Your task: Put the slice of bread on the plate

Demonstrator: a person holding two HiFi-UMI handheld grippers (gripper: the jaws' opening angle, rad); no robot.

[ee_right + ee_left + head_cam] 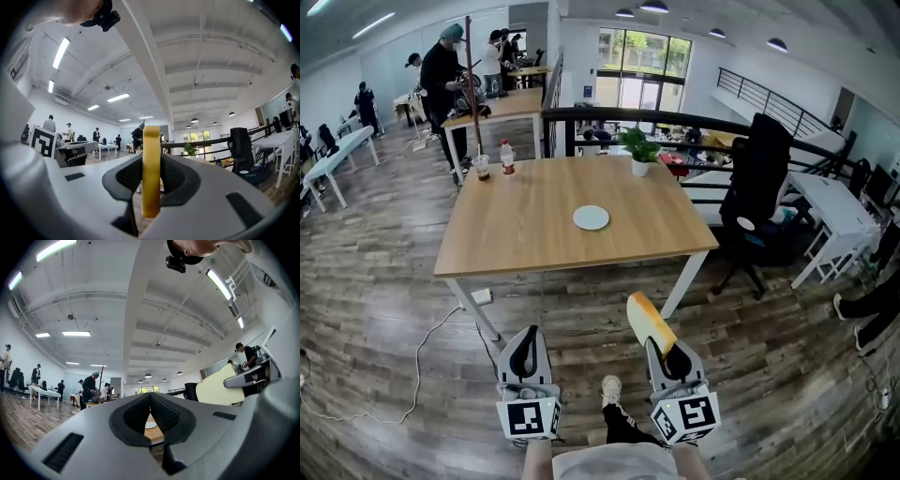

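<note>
Head view looks down on a dark plank floor (375, 309) and one square table (525, 234) with a smooth pale wood top and white legs. A black office chair (759, 178) with a dark garment draped over it stands off the table's right corner.

On the top, well apart from each other, are:
- one potted plant (639, 150) at the far edge
- one bottle (507, 157) and one cup (481, 167) near the far-left corner
- one round white plate (591, 217), bare, near the middle

Two grey grippers hang short of the table's near edge. The right gripper (673, 356) clamps the one slice of bread (651, 323) on edge, pale with a yellow crust, between ribbed black pads (174, 174). The left gripper (523, 349) has its jaw tips together with nothing between them.
</note>
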